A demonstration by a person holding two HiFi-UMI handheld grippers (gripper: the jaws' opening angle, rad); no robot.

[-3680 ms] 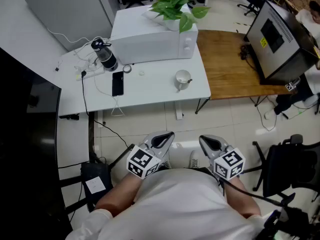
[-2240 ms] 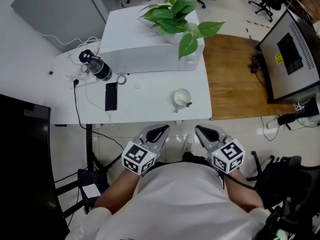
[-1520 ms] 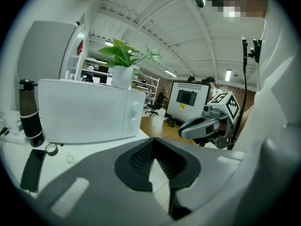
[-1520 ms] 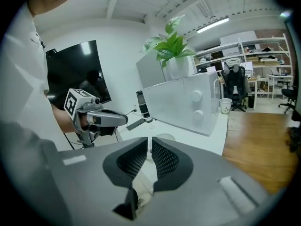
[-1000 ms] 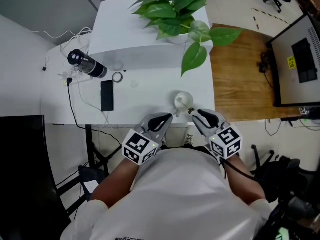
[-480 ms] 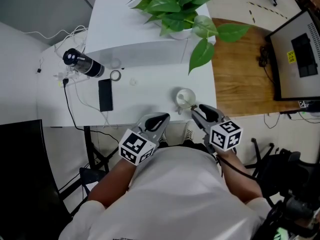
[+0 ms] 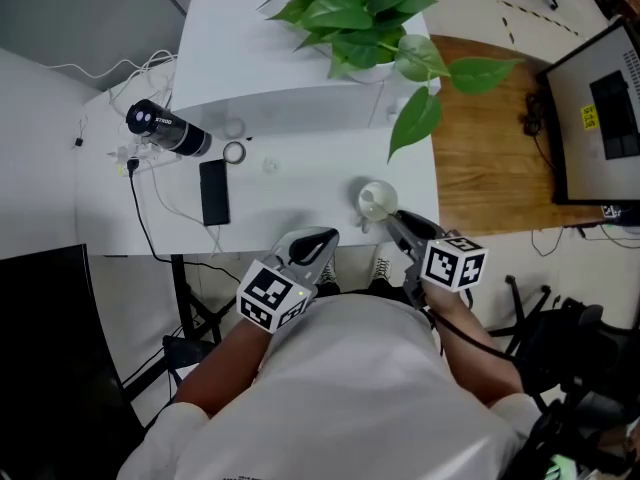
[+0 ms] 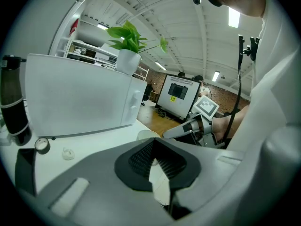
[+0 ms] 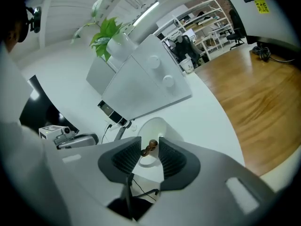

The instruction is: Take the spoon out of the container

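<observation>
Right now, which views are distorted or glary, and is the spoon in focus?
Head view: sharp, white cup pale against the table. Left gripper view: strong fisheye, dark corners, ceiling lamp glaring. Right gripper view: same fisheye; spoon handle slightly soft.

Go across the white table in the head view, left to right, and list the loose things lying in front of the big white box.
black bottle → black phone → tape ring → white cup
</observation>
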